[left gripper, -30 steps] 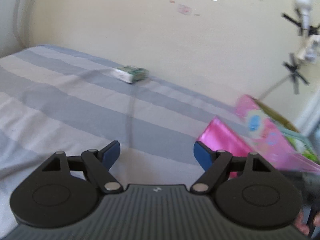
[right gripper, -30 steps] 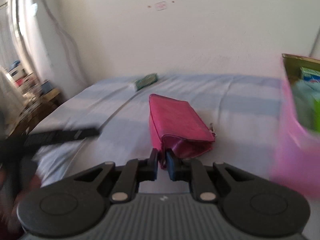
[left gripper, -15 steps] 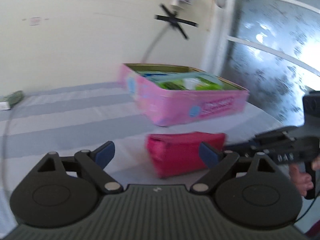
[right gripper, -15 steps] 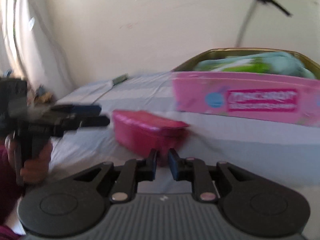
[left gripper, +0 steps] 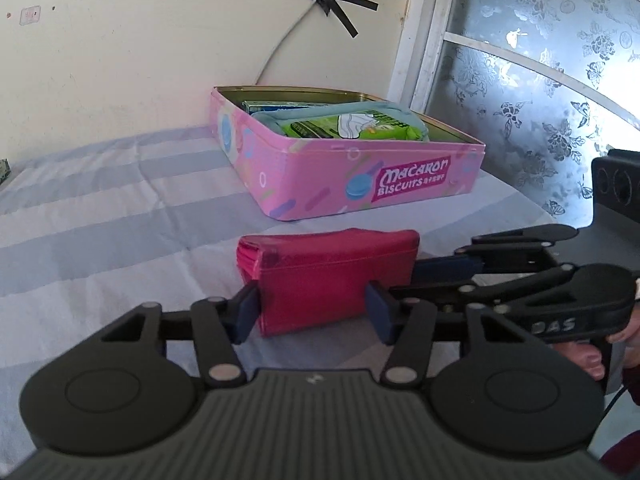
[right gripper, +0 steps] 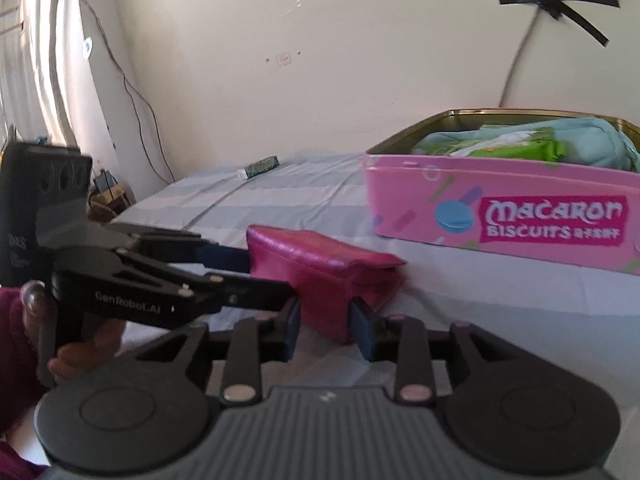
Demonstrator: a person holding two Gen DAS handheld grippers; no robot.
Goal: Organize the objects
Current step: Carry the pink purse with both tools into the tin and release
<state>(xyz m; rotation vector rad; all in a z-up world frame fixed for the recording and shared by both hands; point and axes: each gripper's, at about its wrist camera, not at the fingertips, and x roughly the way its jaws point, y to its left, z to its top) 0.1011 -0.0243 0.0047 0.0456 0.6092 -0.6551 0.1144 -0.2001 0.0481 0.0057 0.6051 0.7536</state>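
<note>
A magenta pouch lies on the striped bed sheet in front of a pink "Macaron Biscuits" tin. My left gripper has its two blue pads against the pouch's two short sides, shut on it. My right gripper grips the pouch's near end between its pads. Each gripper shows in the other's view, the right at the pouch's right end, the left at its left end. The tin holds a light blue bag and green packets.
A small green box lies far back on the bed by the wall. A cable runs down the wall behind the tin. A frosted patterned window stands to the right of the bed. Striped sheet stretches to the left.
Both grippers swung toward the tin. The left came in around the pouch and closed on its sides. The right's jaws, nearly shut before, now sit wider around the pouch's end.
</note>
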